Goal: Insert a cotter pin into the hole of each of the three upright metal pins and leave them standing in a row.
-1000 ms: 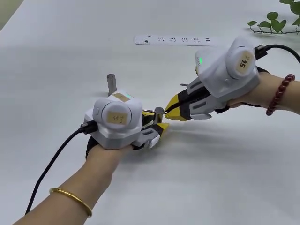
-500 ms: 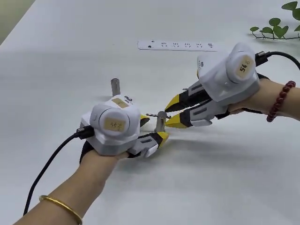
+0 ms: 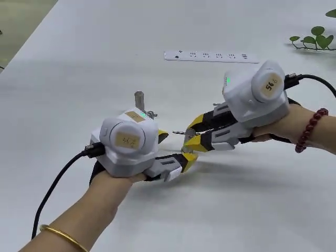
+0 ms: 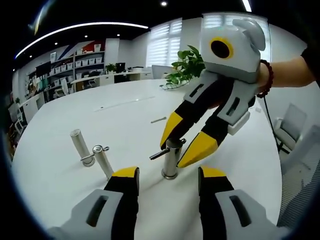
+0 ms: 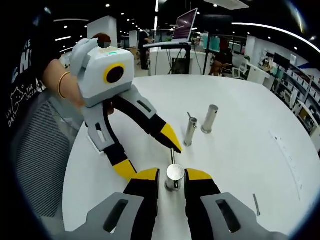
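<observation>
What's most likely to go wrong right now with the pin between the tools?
The left tool stands open around the metal pin, not clamping it, so pressure from the right tool may tip it. The cotter pin pokes out one side; it might slip back out. The finished pin stands close beside the left tool and risks a knock.

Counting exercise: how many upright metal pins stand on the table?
3. The nearest pin stands between the left gripper's jaws; the middle pin, carrying a cotter pin, is left of it; the bare pin beyond. None seems hidden.
</observation>
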### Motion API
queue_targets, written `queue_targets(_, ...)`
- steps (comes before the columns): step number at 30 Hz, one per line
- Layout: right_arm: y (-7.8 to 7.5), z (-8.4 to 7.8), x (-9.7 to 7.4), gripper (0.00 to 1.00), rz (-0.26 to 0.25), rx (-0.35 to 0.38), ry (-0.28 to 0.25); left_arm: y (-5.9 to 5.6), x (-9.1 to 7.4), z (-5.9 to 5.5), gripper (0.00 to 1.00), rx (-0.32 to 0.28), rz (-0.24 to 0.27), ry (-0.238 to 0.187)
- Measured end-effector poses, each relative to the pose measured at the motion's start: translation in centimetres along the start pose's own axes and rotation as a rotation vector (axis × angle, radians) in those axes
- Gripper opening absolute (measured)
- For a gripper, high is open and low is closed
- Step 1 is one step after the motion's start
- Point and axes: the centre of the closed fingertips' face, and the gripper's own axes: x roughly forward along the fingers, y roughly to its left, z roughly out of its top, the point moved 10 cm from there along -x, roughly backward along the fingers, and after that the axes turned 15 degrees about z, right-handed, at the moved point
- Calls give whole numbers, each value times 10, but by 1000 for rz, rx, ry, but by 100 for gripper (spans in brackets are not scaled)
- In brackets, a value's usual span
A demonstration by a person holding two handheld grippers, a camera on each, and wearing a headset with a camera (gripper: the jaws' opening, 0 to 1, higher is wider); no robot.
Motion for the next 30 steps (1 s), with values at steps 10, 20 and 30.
queue_targets(10,-4,-1,7,9,-9,3,12,3,-13,7,51,-11,3,-21)
queue_targets(20,-4,0,6,9,14,21,12,5,-28,12,56,-15,7,-38)
queue_targets(30,-5,2,5,8,42,0,36,12,-43,16,61,-27,28,-60)
